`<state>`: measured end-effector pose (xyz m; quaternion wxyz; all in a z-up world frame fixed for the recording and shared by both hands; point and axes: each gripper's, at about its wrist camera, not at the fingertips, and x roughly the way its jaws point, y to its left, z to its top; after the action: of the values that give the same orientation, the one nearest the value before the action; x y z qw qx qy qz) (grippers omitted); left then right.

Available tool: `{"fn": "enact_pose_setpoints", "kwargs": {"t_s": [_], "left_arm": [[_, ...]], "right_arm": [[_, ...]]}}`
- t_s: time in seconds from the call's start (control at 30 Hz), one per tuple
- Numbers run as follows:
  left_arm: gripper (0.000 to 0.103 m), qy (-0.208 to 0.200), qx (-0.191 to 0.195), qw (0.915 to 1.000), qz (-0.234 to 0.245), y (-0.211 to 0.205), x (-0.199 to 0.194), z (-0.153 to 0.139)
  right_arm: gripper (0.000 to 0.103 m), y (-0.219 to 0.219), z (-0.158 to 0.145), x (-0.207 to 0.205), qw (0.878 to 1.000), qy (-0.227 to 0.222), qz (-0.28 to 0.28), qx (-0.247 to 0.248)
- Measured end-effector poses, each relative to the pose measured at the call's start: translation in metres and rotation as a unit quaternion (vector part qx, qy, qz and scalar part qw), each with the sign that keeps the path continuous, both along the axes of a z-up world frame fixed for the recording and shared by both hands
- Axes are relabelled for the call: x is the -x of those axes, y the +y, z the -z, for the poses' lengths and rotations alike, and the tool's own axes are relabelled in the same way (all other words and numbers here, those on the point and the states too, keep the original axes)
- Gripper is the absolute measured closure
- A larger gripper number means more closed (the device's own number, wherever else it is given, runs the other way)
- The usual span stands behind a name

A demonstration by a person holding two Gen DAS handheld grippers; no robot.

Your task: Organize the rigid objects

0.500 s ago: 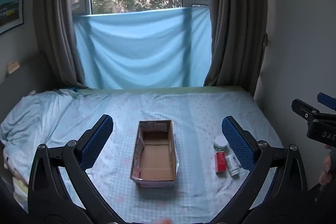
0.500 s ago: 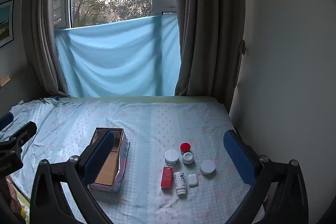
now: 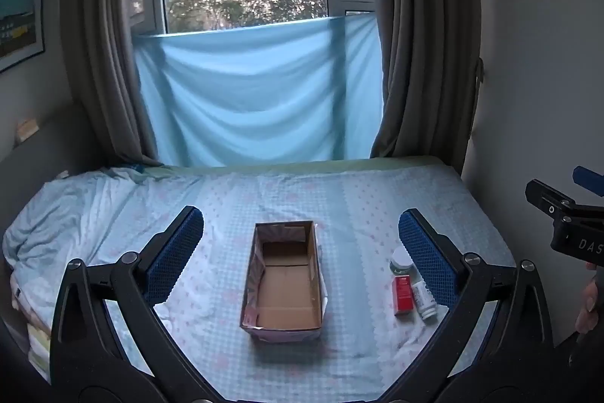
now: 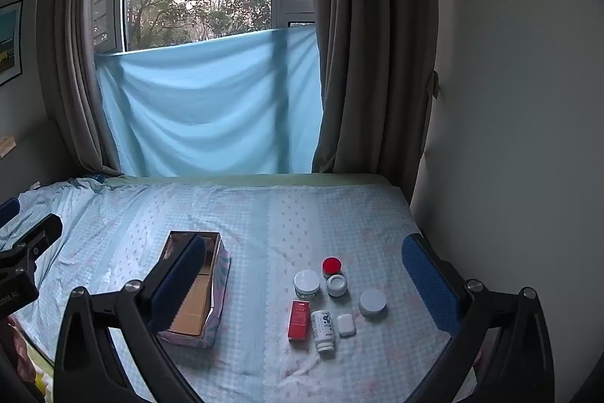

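An open empty cardboard box [image 3: 283,286] sits on the bed; it also shows in the right wrist view [image 4: 196,293]. To its right lies a cluster: a red box [image 4: 298,320], a white bottle on its side [image 4: 323,325], a small white case [image 4: 346,324], a red-lidded jar [image 4: 332,266] and three white-lidded jars [image 4: 307,283]. The red box [image 3: 402,294] and bottle [image 3: 423,299] also show in the left wrist view. My left gripper [image 3: 300,248] is open and empty, above the box. My right gripper [image 4: 304,274] is open and empty, above the cluster.
The bed has a light blue patterned sheet [image 4: 302,214], rumpled at the far left [image 3: 56,210]. A blue cloth [image 3: 260,93] hangs under the window between grey curtains. A wall [image 4: 509,138] runs close along the bed's right side.
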<state>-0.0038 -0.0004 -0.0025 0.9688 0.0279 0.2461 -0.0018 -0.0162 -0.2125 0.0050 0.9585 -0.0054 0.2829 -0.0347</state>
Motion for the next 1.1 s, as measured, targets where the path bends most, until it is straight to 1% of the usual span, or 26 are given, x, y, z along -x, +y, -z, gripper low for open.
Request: {"fn": "enact_pose_setpoints", "kwargs": {"t_s": [0.03,0.1,0.13,0.2,0.27,0.4,0.77,1.1], "left_arm": [[0.000,0.000,-0.003,1.0000,-0.001,0.000,-0.001,-0.003],[0.000,-0.001,-0.008,1.0000,-0.005,-0.003,-0.002,-0.003],[0.000,-0.001,-0.008,1.0000,-0.005,-0.003,-0.002,-0.003],[0.000,0.001,-0.004,1.0000,-0.002,-0.004,-0.003,-0.003],[0.000,0.002,-0.002,1.0000,-0.003,-0.004,-0.004,-0.002],[0.000,0.001,-0.009,0.9999,-0.009,-0.006,-0.003,-0.002],[0.000,0.003,0.004,0.9999,-0.011,-0.005,-0.004,-0.002],[0.000,0.005,0.001,0.9999,-0.014,-0.007,-0.005,-0.001]], "right_arm": [[0.000,-0.002,-0.005,-0.002,1.000,0.000,0.001,0.000],[0.000,-0.003,-0.005,-0.002,1.000,-0.002,-0.001,-0.001],[0.000,-0.004,0.000,-0.002,1.000,-0.002,-0.002,-0.001],[0.000,-0.004,-0.002,-0.002,1.000,-0.004,-0.003,-0.002],[0.000,-0.003,0.004,-0.001,1.000,-0.004,-0.003,-0.003],[0.000,-0.004,0.004,-0.002,1.000,-0.004,-0.005,-0.003],[0.000,-0.004,0.003,-0.001,1.000,-0.007,-0.013,-0.004],[0.000,-0.005,0.004,0.001,1.000,-0.015,-0.022,-0.003]]}}
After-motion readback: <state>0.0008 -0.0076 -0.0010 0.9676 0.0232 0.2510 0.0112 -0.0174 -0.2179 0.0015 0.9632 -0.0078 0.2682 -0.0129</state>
